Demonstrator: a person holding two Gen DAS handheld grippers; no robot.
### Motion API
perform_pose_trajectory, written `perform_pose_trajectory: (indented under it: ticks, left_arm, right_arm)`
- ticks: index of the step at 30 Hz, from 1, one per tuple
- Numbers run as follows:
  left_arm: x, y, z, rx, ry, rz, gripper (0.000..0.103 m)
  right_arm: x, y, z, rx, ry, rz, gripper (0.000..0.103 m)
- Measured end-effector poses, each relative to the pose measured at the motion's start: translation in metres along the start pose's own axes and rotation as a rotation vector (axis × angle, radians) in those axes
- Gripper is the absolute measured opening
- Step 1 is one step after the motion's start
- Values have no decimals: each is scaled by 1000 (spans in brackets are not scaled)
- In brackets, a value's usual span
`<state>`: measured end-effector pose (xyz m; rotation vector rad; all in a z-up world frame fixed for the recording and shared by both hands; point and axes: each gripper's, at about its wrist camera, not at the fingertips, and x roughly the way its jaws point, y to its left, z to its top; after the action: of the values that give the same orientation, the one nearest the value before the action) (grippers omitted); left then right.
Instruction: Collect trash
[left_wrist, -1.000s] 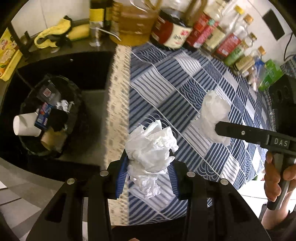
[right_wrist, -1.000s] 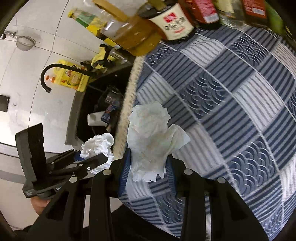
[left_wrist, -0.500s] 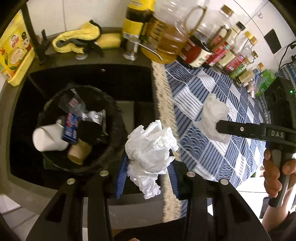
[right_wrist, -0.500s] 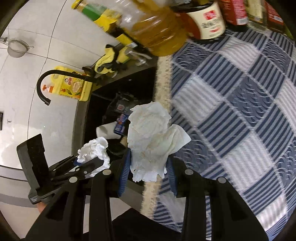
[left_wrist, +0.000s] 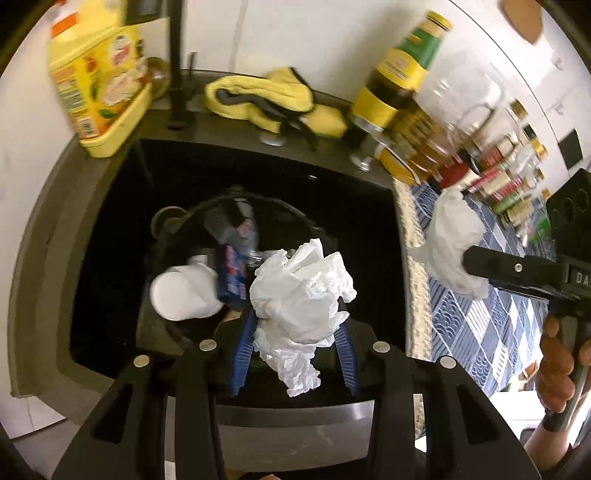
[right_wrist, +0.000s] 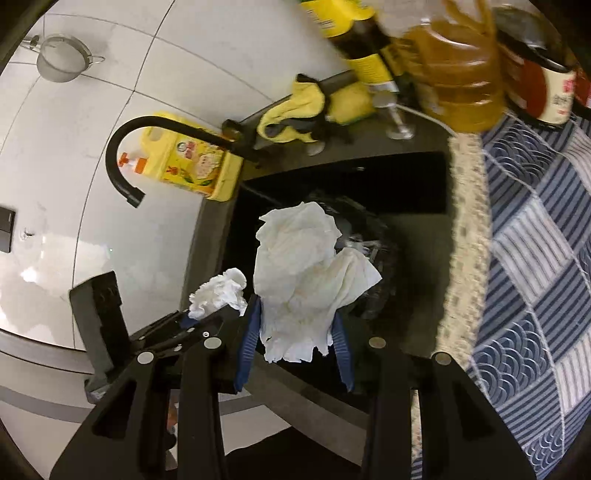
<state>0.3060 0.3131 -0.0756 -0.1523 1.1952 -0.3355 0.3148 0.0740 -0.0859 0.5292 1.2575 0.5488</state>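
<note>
My left gripper (left_wrist: 293, 332) is shut on a crumpled white tissue (left_wrist: 301, 295), held above a black trash bin (left_wrist: 173, 229) that sits in a dark sink. The bin holds a white paper cup (left_wrist: 181, 293), a blue wrapper (left_wrist: 231, 273) and a plastic bottle. My right gripper (right_wrist: 295, 325) is shut on a stained white paper towel (right_wrist: 303, 266), over the same black bin (right_wrist: 376, 236). In the left wrist view the right gripper (left_wrist: 467, 260) and its paper towel (left_wrist: 452, 240) hang at the sink's right edge. The left gripper (right_wrist: 192, 321) with its tissue (right_wrist: 218, 291) shows lower left in the right wrist view.
A blue patterned tablecloth (right_wrist: 535, 258) with a lace edge covers the counter to the right. Oil and sauce bottles (left_wrist: 402, 92) line the back. A yellow cloth (left_wrist: 258, 96), a yellow detergent bottle (left_wrist: 96, 81) and a black faucet (right_wrist: 147, 125) stand behind the sink. A hand (left_wrist: 557, 365) grips the right tool.
Both grippers have swung left from above the tablecloth to above the sink and bin, each still holding its paper. The bin now lies directly under the left gripper.
</note>
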Motion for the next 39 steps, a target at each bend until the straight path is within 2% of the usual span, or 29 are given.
perform_pose_trajectory:
  ticks: [6,14,16,18,20,21,23,33,35,39]
  left_arm:
    - [-1,31,6,-41,-16,19,38]
    - [13,45,21,-59,9,13,41]
    - [17,46,25,-66,17,1,45]
    - [21,46,28,-65,21,2,46]
    - [27,46,29,-65,35,3,47]
    - [30,47,30,-69,40,1,51]
    - [37,48,31,-80,60,0,60]
    - [36,38,28,-56,65,26,60]
    - [32,36,26,-50,57,42,61]
    - [16,26,18,-24,22,56,68]
  right_arm:
    - [28,22,14,-19,44,13,39]
    - [67,18,34,-4,115,14,40]
    - [74,13,40,14,120,12,45]
    - [79,7,47,43,125,-1,56]
    - [84,4,50,50,142,5,59]
    - [87,2,51,56,152,8,62]
    - [90,-3,52,66,163,4,65]
    - [90,-17,41,95,172,2,65]
    - [86,-17,40,99,162,-19,68]
    - [75,-13,35,95,129,-20,69]
